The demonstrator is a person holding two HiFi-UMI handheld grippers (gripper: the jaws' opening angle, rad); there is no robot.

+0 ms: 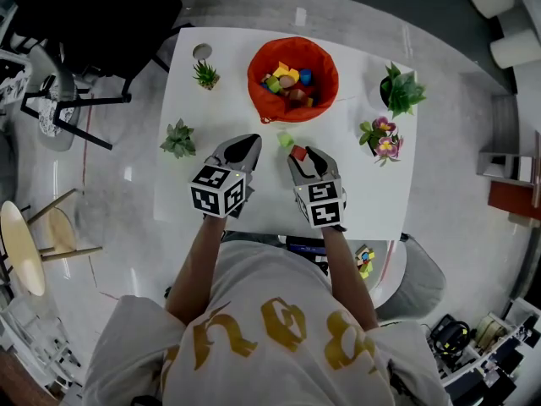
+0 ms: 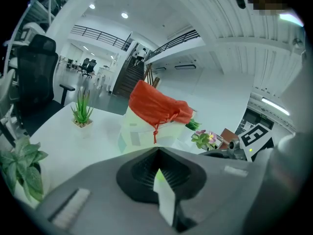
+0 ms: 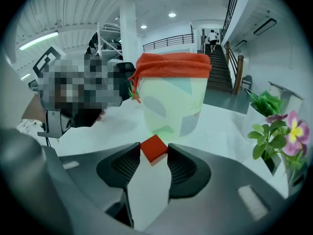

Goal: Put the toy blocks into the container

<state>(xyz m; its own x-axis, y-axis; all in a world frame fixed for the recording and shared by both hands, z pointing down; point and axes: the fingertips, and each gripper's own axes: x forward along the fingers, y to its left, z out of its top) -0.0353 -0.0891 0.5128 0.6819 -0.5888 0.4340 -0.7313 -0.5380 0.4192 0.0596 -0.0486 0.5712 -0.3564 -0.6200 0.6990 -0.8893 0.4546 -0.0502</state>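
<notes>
The container, lined in red cloth, stands at the back middle of the white table and holds several coloured blocks. A small red block sits between the jaws of my right gripper, which are shut on it low over the table. A green block lies just ahead of them, in front of the container. To the left, my left gripper is shut with nothing held. In the left gripper view, its tips meet and point toward the container.
Small potted plants stand at the back left, at the left edge and at the back right, with a flowering pot near the right edge. A black chair is beyond the table. More blocks lie on a grey stool.
</notes>
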